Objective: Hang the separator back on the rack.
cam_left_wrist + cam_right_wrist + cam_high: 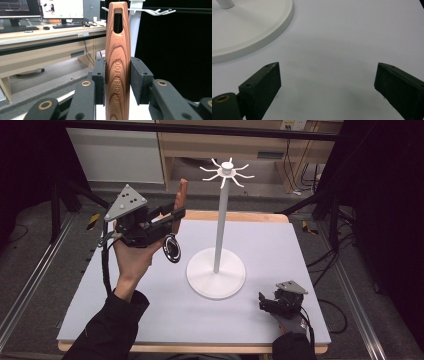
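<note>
Left hand-held gripper (117,82) clamps wooden handle (117,65) — lower end cut off; upright

high view looks down; right gripper view skims the shared stand base (216,279) closely.

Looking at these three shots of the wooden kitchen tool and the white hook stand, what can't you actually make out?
- Wooden kitchen tool: its working end is cut off by the bottom edge of the left gripper view; in the high view the left hand-held gripper covers most of it.
- Black round part below that gripper: too small to identify.
- White hook stand: its hooks are cut off by the top edge of the right gripper view.
</note>
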A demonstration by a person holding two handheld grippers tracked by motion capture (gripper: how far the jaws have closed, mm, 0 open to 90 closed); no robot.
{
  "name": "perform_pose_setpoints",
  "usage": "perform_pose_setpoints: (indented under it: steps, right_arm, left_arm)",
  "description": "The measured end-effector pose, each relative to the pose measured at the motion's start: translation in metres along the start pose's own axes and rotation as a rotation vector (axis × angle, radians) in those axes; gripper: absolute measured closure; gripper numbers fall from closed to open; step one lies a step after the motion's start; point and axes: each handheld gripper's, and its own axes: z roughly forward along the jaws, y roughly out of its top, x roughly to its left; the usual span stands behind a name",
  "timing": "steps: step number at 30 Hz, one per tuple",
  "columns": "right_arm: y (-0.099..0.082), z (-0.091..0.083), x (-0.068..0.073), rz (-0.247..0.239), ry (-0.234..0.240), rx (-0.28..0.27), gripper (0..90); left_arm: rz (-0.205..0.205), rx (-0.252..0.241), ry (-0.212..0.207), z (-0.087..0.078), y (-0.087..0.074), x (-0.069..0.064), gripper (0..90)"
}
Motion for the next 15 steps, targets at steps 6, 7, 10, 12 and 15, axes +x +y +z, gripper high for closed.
perform_pose_setpoints:
  steps: [6,7,10,12,15]
  right_arm:
    - [0.001,0.000,0.000,0.002,0.003,-0.003,7.5]
    - [0.001,-0.001,0.000,0.003,0.004,-0.004,7.4]
    - [0.001,-0.001,0.000,0.007,0.003,-0.005,7.5]
    - [0.001,-0.001,-0.001,0.007,0.000,-0.011,7.5]
    - [0.001,-0.001,-0.001,0.010,0.000,-0.008,7.4]
  left_arm:
    - [0.021,-0.018,-0.011,0.004,0.006,-0.001,66.9]
    - [0.019,-0.022,-0.012,0.004,0.008,-0.002,66.9]
    - [0.027,-0.023,-0.013,0.005,0.010,-0.003,66.9]
    - [0.037,-0.021,-0.012,0.006,0.013,-0.005,66.9]
    - [0.039,-0.021,-0.014,0.008,0.015,-0.006,66.9]
